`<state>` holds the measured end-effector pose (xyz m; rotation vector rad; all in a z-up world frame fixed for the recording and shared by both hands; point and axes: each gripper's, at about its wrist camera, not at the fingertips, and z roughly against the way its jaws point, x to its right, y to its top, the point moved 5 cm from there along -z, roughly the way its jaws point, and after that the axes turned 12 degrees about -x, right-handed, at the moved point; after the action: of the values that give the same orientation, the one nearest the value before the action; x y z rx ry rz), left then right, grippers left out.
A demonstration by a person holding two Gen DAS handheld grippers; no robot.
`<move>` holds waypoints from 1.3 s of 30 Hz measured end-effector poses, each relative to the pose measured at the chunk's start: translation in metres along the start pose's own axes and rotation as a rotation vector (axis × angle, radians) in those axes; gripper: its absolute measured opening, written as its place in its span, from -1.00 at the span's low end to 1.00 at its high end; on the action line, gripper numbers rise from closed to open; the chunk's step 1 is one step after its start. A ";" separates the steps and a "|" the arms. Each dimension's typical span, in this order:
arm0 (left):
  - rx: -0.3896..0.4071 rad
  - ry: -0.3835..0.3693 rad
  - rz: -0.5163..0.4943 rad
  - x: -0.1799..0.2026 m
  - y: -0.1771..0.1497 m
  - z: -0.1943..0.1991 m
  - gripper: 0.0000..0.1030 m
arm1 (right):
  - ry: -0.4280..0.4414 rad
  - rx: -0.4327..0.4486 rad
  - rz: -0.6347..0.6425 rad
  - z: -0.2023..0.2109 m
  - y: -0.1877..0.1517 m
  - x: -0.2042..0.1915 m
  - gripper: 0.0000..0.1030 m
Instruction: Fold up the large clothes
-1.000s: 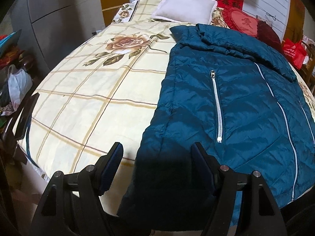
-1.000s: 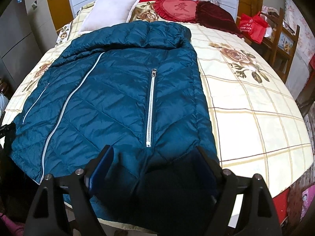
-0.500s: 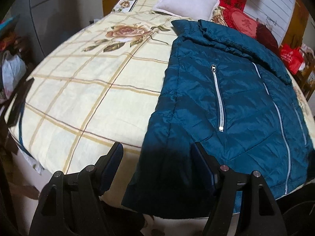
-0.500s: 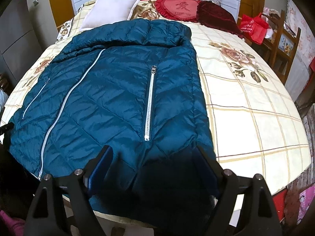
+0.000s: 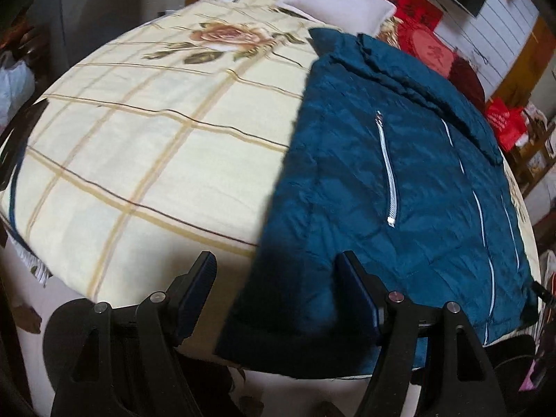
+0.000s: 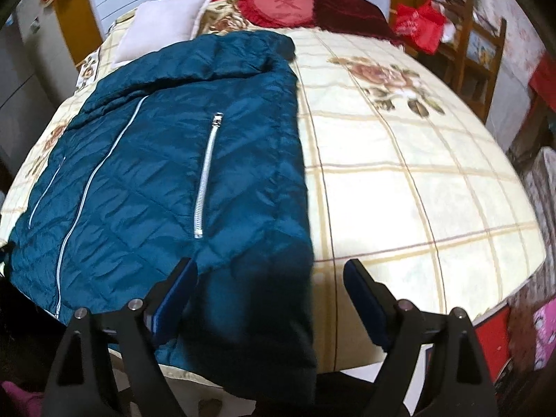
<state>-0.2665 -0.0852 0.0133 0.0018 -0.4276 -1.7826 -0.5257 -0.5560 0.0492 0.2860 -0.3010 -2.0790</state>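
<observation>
A large teal quilted jacket (image 5: 382, 180) with silver zippers lies flat on a bed, collar toward the pillows and hem hanging at the near edge. It also shows in the right wrist view (image 6: 166, 180). My left gripper (image 5: 278, 271) is open, above the jacket's left hem corner. My right gripper (image 6: 271, 278) is open, above the jacket's right hem corner. Neither holds anything.
The bed has a cream checked cover with rose prints (image 5: 146, 146). A white pillow (image 5: 340, 7) and red cushions (image 6: 285, 3) lie at the head. A wooden chair with red bags (image 6: 462, 45) stands right of the bed. A plastic bag (image 5: 14, 83) sits at the left.
Both grippers have pulled back and up from the bed's near edge. The left has swung left and the right has swung right. The jacket has not moved.
</observation>
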 end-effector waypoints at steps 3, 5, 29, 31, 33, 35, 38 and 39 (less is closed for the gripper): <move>-0.015 0.001 -0.009 0.005 0.001 -0.006 0.55 | 0.006 -0.021 -0.008 -0.008 0.000 0.006 0.74; -0.011 0.019 -0.022 0.007 0.002 -0.007 0.55 | 0.033 -0.032 -0.021 -0.012 0.000 0.006 0.74; 0.001 0.049 -0.072 0.015 -0.003 -0.009 0.57 | 0.166 -0.118 0.059 -0.039 -0.004 -0.031 0.74; 0.003 0.052 -0.076 0.016 -0.004 -0.009 0.57 | 0.172 -0.114 0.067 -0.039 -0.004 -0.033 0.74; 0.007 0.056 -0.082 0.017 -0.004 -0.009 0.57 | 0.178 -0.110 0.066 -0.040 -0.004 -0.033 0.75; 0.009 0.060 -0.088 0.018 -0.004 -0.010 0.57 | 0.177 -0.090 0.074 -0.040 -0.005 -0.035 0.73; 0.001 0.061 -0.097 0.019 -0.005 -0.010 0.57 | 0.172 -0.073 0.091 -0.038 -0.004 -0.038 0.30; -0.004 0.057 -0.100 0.019 -0.005 -0.010 0.49 | 0.175 -0.068 0.097 -0.037 -0.004 -0.039 0.09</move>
<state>-0.2740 -0.1050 0.0070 0.0723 -0.3882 -1.8771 -0.4980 -0.5242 0.0165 0.4022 -0.1356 -1.9499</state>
